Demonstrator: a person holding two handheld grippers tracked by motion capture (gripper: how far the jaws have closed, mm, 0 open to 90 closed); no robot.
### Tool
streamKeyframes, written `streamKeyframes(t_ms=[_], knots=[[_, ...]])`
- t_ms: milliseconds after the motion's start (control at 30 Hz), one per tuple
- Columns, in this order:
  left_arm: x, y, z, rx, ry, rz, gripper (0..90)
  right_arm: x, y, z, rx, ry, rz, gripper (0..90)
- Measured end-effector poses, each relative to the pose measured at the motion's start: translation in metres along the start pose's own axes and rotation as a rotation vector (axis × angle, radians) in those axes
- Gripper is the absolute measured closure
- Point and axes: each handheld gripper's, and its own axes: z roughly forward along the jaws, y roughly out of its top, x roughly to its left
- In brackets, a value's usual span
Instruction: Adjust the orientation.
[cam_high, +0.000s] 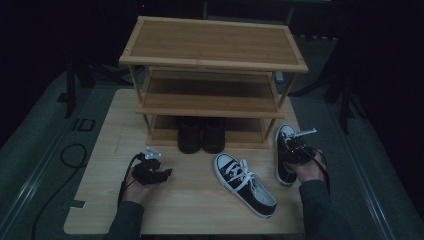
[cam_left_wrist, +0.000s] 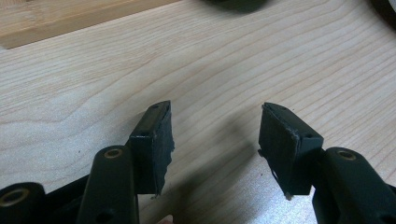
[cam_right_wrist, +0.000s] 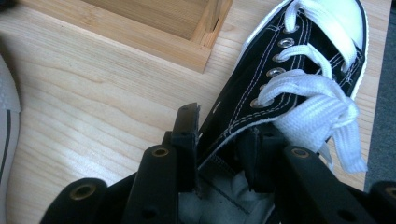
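Right tongs (cam_right_wrist: 219, 154) clamp the black canvas sneaker (cam_right_wrist: 299, 70) (white woven laces, rubber toe cap) at the pale-grained counter's (cam_right_wrist: 93, 107) right edge; left tongs (cam_left_wrist: 215, 144) hover spread over bare wood.

This looks like a staged recording space, a lab or studio made up as a home entryway: a pale wooden tabletop (cam_high: 100, 200) stands alone on a grey floor (cam_high: 35, 150), with darkness all around it. On the table sits a three-tier bamboo shoe rack (cam_high: 212, 47) with a pair of dark shoes (cam_high: 201, 135) on its bottom shelf and black canvas sneakers with white laces (cam_high: 245, 185) in front, the household part of the scene. Black stand legs (cam_high: 345, 100) at the edges of the floor and a black cable (cam_high: 70, 155) trailing across it point to a test rig.
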Motion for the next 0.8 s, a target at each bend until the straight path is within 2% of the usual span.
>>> streamKeyframes(t_ms=[100, 300, 567, 800], knots=[[0.0001, 0.0, 0.0, 0.0, -0.001, 0.0, 45.1, -0.0005, 0.0009, 0.0033, 0.007, 0.003, 0.004, 70.7], [0.0011, -0.0001, -0.0003, 0.0, -0.007, -0.006, 45.1, -0.0029, -0.0016, 0.0041, 0.013, 0.018, 0.034, 81.4], [0.0008, -0.0002, -0.0003, -0.001, -0.005, -0.005, 45.1, -0.0019, -0.0046, 0.004, -0.005, 0.013, 0.064, 84.0], [0.0015, -0.0002, -0.0005, 0.002, -0.008, -0.003, 45.1, -0.0012, -0.0052, 0.0022, 0.006, 0.012, 0.082, 86.6]])
